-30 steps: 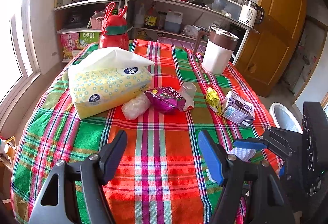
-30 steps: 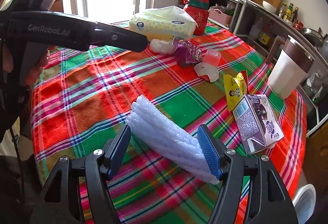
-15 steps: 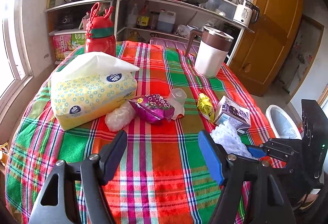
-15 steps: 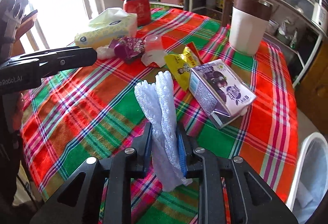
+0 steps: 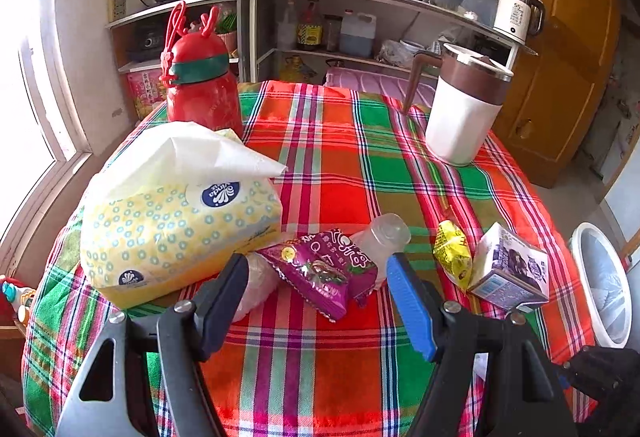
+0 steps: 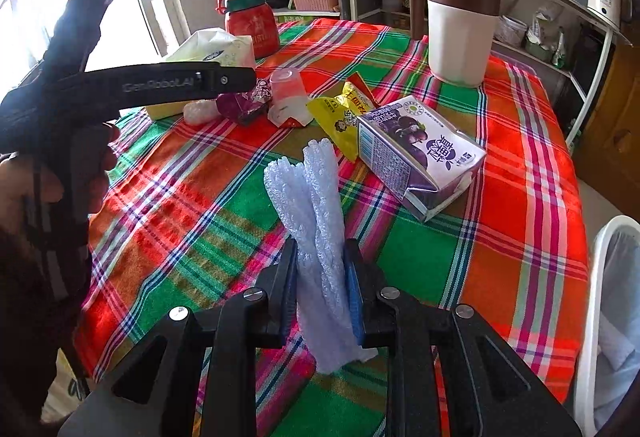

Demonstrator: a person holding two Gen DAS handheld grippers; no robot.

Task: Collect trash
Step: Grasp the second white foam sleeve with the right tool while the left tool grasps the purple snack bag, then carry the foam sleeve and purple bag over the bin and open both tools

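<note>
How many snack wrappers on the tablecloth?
2: purple wrapper beside the tissue pack, yellow wrapper against the milk carton. Others could sit hidden behind the pack.

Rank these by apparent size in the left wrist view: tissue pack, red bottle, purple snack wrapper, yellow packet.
1. tissue pack
2. red bottle, though it stands farther back
3. purple snack wrapper
4. yellow packet

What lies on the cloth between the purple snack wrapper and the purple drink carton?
In the left wrist view, a toppled clear plastic cup and a yellow snack packet lie between the purple snack wrapper and the purple drink carton.
</note>
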